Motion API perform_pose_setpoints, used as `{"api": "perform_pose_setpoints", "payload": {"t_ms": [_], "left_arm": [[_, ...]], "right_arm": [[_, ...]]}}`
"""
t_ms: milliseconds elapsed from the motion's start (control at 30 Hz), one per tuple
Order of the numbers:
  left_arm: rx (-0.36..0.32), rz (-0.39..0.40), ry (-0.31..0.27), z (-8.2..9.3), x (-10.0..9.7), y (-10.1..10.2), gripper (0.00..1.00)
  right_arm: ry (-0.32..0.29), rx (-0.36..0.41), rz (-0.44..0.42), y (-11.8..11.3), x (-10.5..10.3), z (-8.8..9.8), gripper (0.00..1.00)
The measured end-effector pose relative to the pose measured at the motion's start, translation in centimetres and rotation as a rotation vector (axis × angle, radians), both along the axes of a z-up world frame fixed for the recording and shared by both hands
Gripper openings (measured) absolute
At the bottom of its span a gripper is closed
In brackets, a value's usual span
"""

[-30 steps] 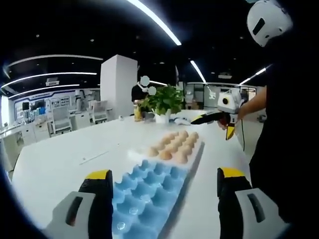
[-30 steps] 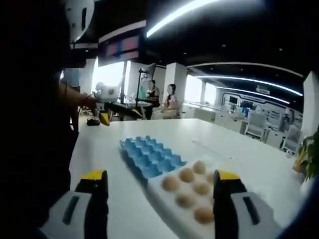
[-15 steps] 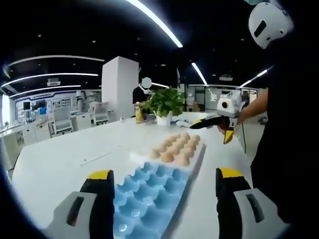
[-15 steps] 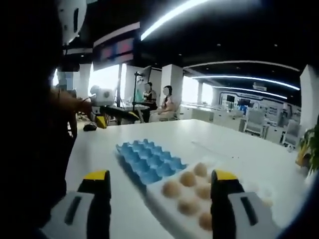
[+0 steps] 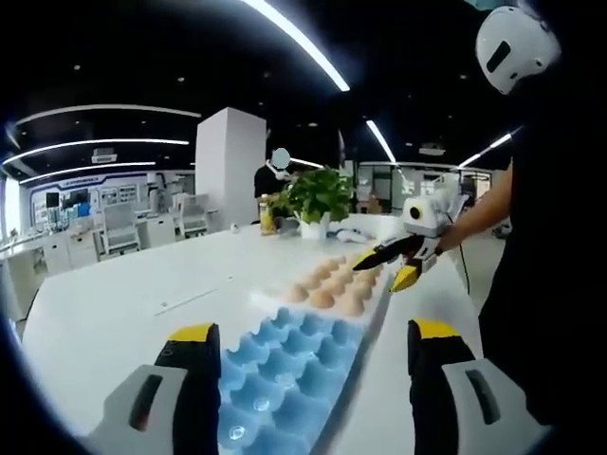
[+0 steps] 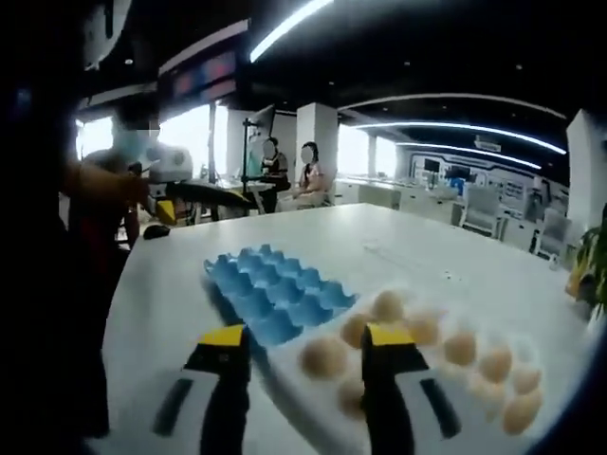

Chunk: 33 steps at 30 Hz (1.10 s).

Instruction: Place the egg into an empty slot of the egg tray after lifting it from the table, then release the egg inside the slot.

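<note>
While the white table (image 5: 114, 303) spread wide under both views, the blue egg tray (image 5: 285, 379) lay on it with its slots bare, butted end to end against a white tray (image 6: 474, 408) of brown eggs. The left gripper (image 5: 308, 379) hung over the blue tray, jaws wide apart, nothing between them. The right gripper (image 6: 308, 355) hovered low above the white tray, jaws apart and empty; in the left gripper view it (image 5: 384, 267) reached over the far eggs. One egg (image 6: 324, 357) sat between its jaws, unclamped.
</note>
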<state>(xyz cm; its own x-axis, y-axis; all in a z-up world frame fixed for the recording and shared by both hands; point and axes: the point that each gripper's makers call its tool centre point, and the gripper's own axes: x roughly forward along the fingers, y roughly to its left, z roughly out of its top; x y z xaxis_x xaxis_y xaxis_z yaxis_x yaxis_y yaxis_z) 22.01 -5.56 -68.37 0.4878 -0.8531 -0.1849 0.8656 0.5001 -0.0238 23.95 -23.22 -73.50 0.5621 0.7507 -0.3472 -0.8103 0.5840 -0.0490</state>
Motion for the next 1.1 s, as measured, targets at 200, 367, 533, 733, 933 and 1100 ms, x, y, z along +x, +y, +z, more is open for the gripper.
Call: {"api": "perform_pose_setpoints", "payload": {"t_ms": [200,367,533,733,933,1100], "left_arm": [[-0.001,0.003,0.003,-0.2,0.0,0.2,0.8],[-0.004,0.005,0.005,-0.2,-0.1,0.2,0.79],[-0.008,0.011,0.0,-0.2,-0.1,0.5,0.78],[-0.013,0.018,0.0,-0.2,-0.1,0.6,0.78],[-0.013,0.016,0.003,-0.2,-0.2,0.7,0.76],[-0.013,0.016,0.0,-0.2,-0.2,0.7,0.75]], "right_arm": [[0.022,-0.089,-0.022,-0.1,1.1,-1.0,0.27],[0.097,-0.162,-0.042,0.1,1.9,-2.5,0.28],[0.09,-0.249,0.02,0.5,1.6,-3.5,0.27],[0.108,-0.282,0.034,0.6,1.5,-4.1,0.27],[0.096,-0.335,0.058,0.3,1.6,-4.5,0.24],[0.132,-0.346,0.05,0.4,1.7,-4.8,0.25]]}}
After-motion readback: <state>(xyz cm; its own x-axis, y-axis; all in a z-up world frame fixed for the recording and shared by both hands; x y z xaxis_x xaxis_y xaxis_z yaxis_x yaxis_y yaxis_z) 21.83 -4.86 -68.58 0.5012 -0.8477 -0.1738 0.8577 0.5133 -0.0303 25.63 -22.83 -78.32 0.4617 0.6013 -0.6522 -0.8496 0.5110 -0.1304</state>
